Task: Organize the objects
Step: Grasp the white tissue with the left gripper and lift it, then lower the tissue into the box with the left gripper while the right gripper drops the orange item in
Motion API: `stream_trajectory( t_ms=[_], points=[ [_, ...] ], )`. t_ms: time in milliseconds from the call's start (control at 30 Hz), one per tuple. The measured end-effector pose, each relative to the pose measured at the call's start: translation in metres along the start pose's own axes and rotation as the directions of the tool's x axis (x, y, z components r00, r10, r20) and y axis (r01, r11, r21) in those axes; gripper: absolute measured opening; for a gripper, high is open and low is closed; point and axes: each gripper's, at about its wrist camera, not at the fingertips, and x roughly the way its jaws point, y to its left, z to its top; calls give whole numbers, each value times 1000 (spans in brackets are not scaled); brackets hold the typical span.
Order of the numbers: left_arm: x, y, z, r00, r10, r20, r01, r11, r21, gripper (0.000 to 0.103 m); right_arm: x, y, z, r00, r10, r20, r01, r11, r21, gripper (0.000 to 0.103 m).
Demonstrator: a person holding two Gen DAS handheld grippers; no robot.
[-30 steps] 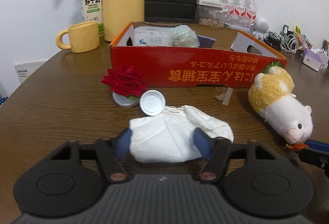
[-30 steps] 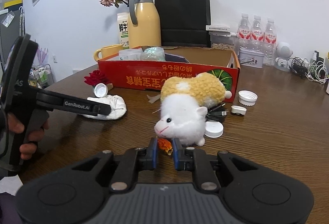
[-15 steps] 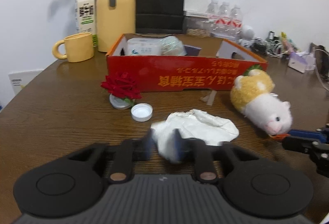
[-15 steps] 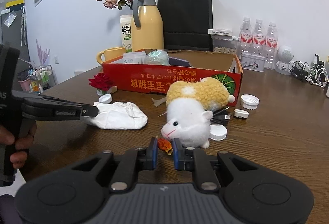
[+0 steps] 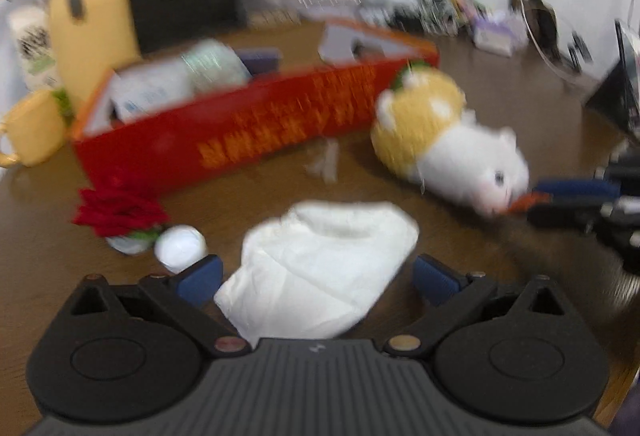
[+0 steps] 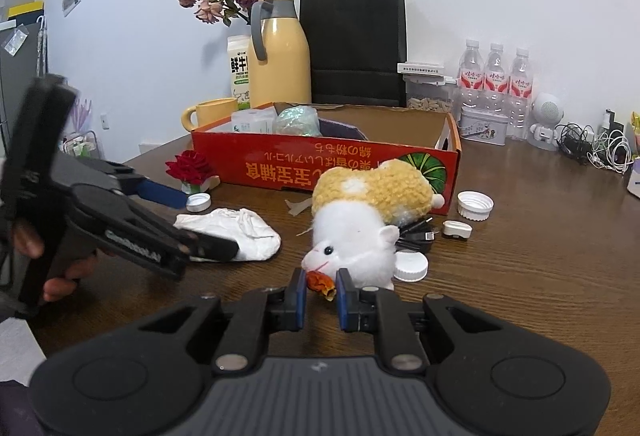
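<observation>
With my left gripper spread wide around the white cloth before the red box, and my right gripper pinching the plush hamster's orange tag, I'd close squarely mid-cloth.

I see a crumpled white cloth lying flat on the table, at about 10 o'clock from my right view's centre. At 12 o'clock a plush hamster lies on its side, yellow back toward the red box, white face toward me, an orange bit at its mouth. The box sits open behind, packets inside.
</observation>
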Motion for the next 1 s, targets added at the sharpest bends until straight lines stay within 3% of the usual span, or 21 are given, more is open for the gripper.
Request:
stream_trajectory(
  t_ms=[167, 233, 367, 467, 700, 1000],
  points=[
    [4, 8, -2, 1000, 17, 7, -17, 999, -34, 101, 2, -1, 1, 1000, 7, 0, -7, 1000, -3, 15],
    [-2, 7, -3, 999, 29, 32, -27, 999, -43, 79, 3, -1, 1, 1000, 10, 0, -10, 1000, -1, 15],
    [-10, 4, -8, 998, 46, 44, -43, 997, -65, 76, 5, -1, 1, 1000, 16, 0, -16, 1000, 0, 15],
    [-15, 3, -9, 997, 50, 52, -46, 995, -86, 62, 4, 0, 1, 1000, 20, 2, -20, 1000, -3, 15],
    [-29, -2, -13, 994, 56, 93, -48, 995, -87, 56, 2, 3, 5, 1000, 23, 16, -23, 1000, -12, 15],
    [-54, -6, -6, 982, 68, 179, -52, 994, -92, 56, -4, 9, 16, 998, 25, 52, -24, 999, -36, 15]
  ],
)
